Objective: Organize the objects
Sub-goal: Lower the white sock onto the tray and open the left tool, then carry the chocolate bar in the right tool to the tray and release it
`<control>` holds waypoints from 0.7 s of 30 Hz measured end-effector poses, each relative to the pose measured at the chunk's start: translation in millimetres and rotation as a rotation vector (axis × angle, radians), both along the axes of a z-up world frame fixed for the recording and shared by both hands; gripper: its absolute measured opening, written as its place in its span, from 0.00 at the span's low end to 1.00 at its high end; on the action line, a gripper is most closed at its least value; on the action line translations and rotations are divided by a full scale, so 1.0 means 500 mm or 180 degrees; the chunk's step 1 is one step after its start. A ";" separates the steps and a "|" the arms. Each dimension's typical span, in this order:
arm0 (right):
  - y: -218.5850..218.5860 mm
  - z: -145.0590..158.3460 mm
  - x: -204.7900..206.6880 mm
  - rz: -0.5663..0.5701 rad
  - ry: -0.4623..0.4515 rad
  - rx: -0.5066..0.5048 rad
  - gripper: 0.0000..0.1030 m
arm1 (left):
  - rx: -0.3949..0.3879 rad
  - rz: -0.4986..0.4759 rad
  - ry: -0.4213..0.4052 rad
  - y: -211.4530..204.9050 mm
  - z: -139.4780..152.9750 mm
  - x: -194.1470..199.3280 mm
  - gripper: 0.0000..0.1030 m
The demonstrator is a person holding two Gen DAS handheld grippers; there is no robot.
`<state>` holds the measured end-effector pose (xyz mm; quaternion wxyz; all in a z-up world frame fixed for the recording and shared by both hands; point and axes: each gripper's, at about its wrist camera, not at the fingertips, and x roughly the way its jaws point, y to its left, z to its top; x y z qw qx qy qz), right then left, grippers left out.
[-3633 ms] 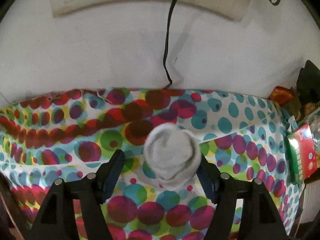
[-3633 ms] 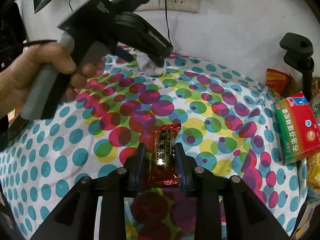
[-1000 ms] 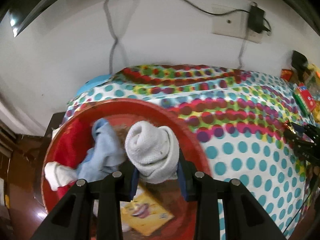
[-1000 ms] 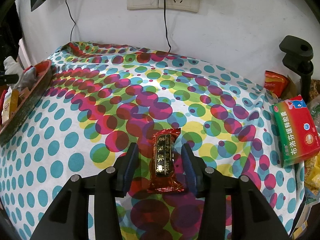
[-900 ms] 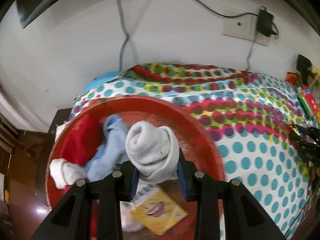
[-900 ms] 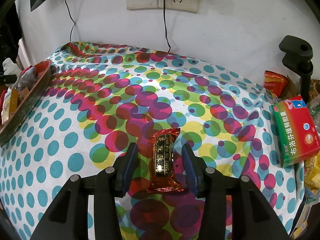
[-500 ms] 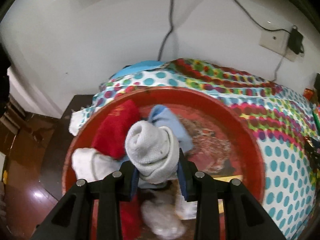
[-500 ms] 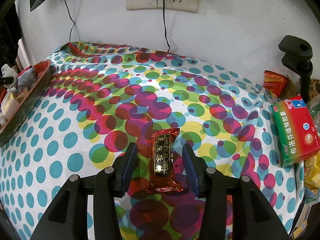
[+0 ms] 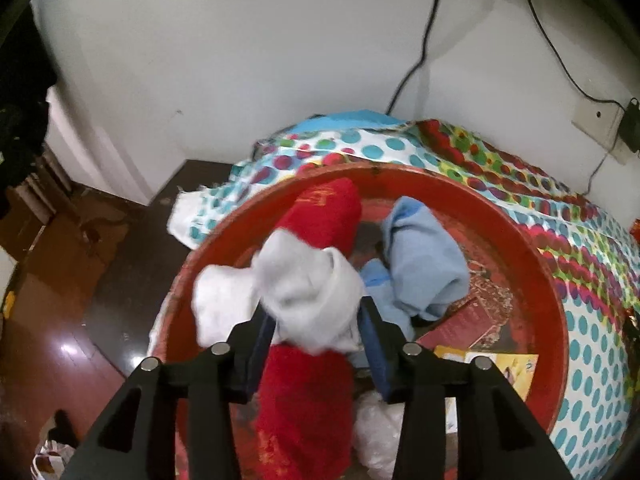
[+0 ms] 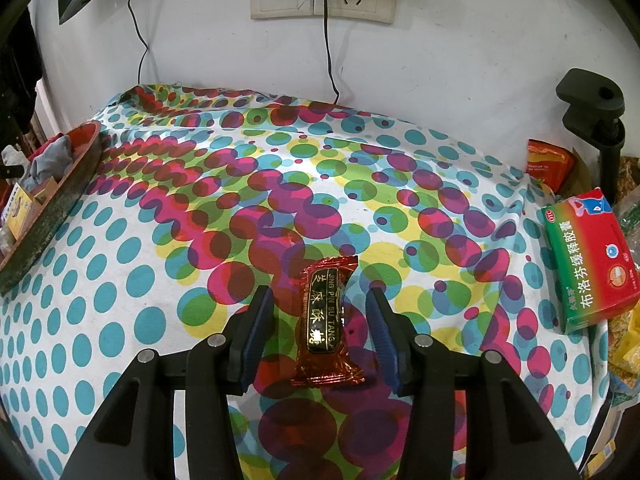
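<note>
Here, hidden parts: the left gripper [image 9: 316,330] is blocking the middle of the red tray [image 9: 536,264], so a red towel [image 9: 320,220] is showing only above and below the fingers.
Blur: the white sock [image 9: 310,294] is smearing at its edges; I cannot tell whether the pads are touching it or standing just off it.
Left claw: the jaws are sitting moderately apart with the sock between them, over the tray.
Tray contents: a blue cloth [image 9: 424,264] is lying beside the towel; a yellow packet [image 9: 504,368] is being cut off by a finger, its print unreadable.
Right claw: the right gripper [image 10: 320,332] is standing wide, its jaws flanking a red candy wrapper [image 10: 326,320] without touching it, on the dotted tablecloth [image 10: 120,280].
Writing: the wrapper is reading "JING PIN SU TANG" beside gold Chinese characters.
Box: a red and green medicine box [image 10: 588,264] is lying at the right edge, carrying white Chinese text.
</note>
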<state>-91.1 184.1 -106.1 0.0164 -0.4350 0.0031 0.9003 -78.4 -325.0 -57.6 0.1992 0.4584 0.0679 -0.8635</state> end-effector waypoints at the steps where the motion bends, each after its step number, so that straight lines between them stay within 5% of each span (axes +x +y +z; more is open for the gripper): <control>1: 0.002 0.000 0.001 -0.0013 0.0003 -0.0023 0.44 | -0.0040 0.0020 0.0043 0.002 0.005 0.009 0.46; 3: 0.011 0.000 0.002 -0.0037 0.0008 -0.0023 0.38 | -0.0107 0.0046 0.0123 0.008 0.015 0.031 0.49; 5: 0.015 0.003 0.005 -0.0101 -0.0021 -0.0051 0.19 | -0.0135 0.0055 0.0214 0.016 0.024 0.058 0.49; 14: -0.024 0.037 0.021 -0.0298 -0.0033 -0.0181 0.17 | -0.0348 -0.0042 0.0313 0.071 0.034 0.153 0.50; 21: -0.230 0.153 0.022 0.0269 0.0118 -0.0417 0.18 | -0.0298 -0.0049 0.0449 0.069 0.060 0.206 0.50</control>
